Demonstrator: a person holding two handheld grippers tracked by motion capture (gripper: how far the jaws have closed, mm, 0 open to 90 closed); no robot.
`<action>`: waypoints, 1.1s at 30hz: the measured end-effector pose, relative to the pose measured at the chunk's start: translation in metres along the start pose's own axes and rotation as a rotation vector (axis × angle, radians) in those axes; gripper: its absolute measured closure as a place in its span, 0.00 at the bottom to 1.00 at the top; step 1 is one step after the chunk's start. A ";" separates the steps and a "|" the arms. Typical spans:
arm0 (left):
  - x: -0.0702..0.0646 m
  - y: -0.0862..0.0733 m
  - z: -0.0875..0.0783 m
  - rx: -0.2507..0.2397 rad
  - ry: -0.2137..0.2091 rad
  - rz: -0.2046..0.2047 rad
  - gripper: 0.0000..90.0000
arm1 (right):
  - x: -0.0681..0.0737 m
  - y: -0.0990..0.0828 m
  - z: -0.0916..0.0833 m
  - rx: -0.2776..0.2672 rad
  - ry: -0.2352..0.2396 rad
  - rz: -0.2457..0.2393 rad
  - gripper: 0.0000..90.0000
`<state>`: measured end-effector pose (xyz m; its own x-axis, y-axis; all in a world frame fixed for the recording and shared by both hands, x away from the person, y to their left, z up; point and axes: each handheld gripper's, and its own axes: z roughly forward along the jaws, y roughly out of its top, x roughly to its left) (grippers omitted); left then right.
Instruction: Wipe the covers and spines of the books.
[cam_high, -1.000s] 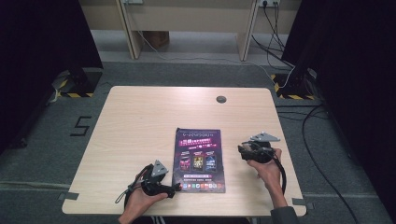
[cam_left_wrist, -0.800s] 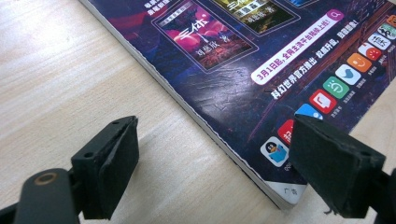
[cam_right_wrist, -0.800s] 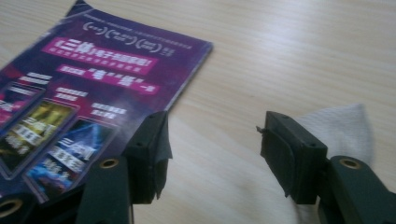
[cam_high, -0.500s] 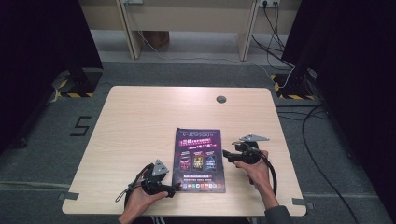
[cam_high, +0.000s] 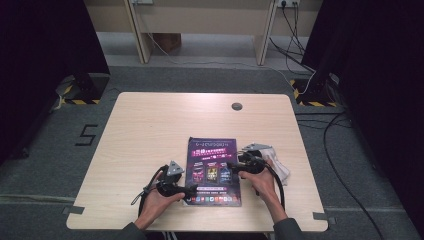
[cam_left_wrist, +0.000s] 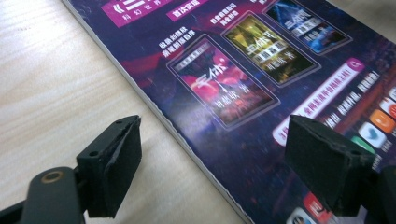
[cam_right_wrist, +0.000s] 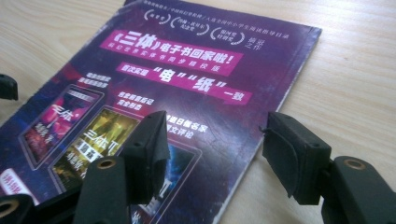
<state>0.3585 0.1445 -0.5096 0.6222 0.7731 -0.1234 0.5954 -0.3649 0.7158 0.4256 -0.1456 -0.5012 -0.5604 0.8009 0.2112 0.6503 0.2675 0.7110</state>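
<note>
- A magazine (cam_high: 213, 171) with a dark purple cover lies flat on the wooden table (cam_high: 150, 130), in the near middle part of it.
- The left gripper (cam_high: 181, 190) is at the near left corner of the magazine, held low by the person's left hand (cam_high: 157, 200).
- In the left gripper view its jaws stand apart. One is over the bare wood beside the magazine (cam_left_wrist: 261, 84) and the other over the cover, with the left edge of the magazine between them. The pads do not press on anything.
- The right gripper (cam_high: 235, 166) is at the right edge of the magazine, about halfway along it, held by the right hand (cam_high: 262, 182).
- In the right gripper view its jaws are also released and have just been closing a little. One jaw is above the cover (cam_right_wrist: 187, 79) and the other above the wood, with the edge of the magazine between them, not clamped.
- A small round grommet (cam_high: 237, 106) sits in the table, far behind the magazine.
</note>
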 end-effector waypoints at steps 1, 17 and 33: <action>0.000 0.001 0.002 -0.001 -0.003 -0.002 0.21 | 0.000 0.001 0.003 0.010 -0.011 -0.005 0.45; -0.002 0.009 0.012 0.019 -0.009 0.030 0.19 | 0.005 -0.002 0.011 0.000 -0.058 0.024 0.46; -0.019 -0.014 -0.012 0.047 -0.056 0.089 0.22 | 0.022 -0.028 -0.013 0.012 -0.006 0.078 0.49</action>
<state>0.3329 0.1413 -0.5091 0.7001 0.7069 -0.1002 0.5592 -0.4556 0.6927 0.3884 -0.1421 -0.5077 -0.5048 0.8227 0.2614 0.6981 0.2109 0.6843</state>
